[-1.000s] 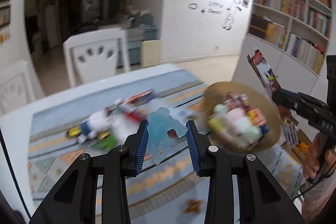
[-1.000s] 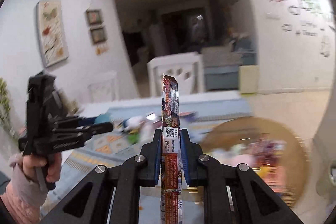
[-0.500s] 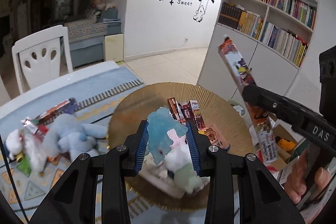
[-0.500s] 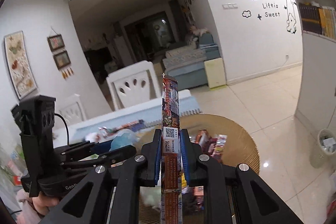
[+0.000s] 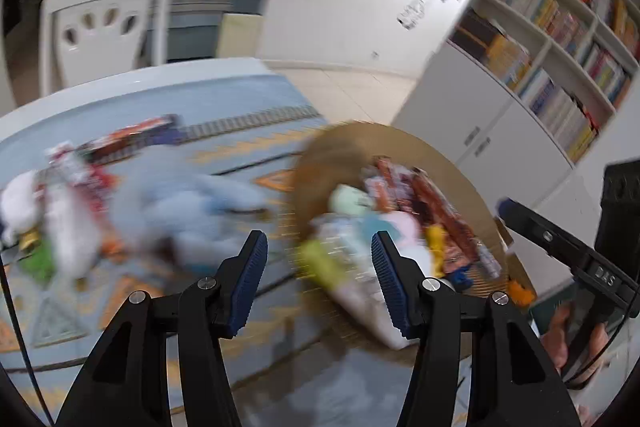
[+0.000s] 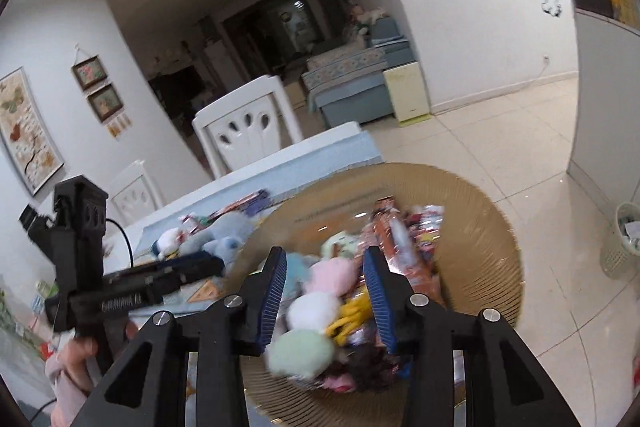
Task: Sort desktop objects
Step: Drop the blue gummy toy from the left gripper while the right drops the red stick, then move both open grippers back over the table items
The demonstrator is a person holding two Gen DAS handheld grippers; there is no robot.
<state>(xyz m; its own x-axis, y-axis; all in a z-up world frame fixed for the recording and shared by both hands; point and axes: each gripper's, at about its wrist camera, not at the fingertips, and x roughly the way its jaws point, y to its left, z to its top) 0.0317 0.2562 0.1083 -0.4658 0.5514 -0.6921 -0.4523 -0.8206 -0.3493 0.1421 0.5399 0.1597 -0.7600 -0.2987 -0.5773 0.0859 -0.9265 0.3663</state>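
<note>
Both claws have just been opening and nothing sits between their jaws: the left claw (image 5: 319, 277) hangs over the near edge of the woven basket (image 6: 480, 227), the right claw (image 6: 325, 293) above its middle. The basket holds soft plush balls, one pink (image 6: 334, 275) and one pale green (image 6: 300, 351), a yellow toy (image 6: 352, 315) and glossy snack packets (image 6: 400, 239). Left of the basket, on the table (image 5: 120, 95), a blue-grey plush (image 6: 224, 235) waits in the unsorted heap; it looks light and squashy, best pinched across its body. Packets are probably slippery, so grip mid-length.
</note>
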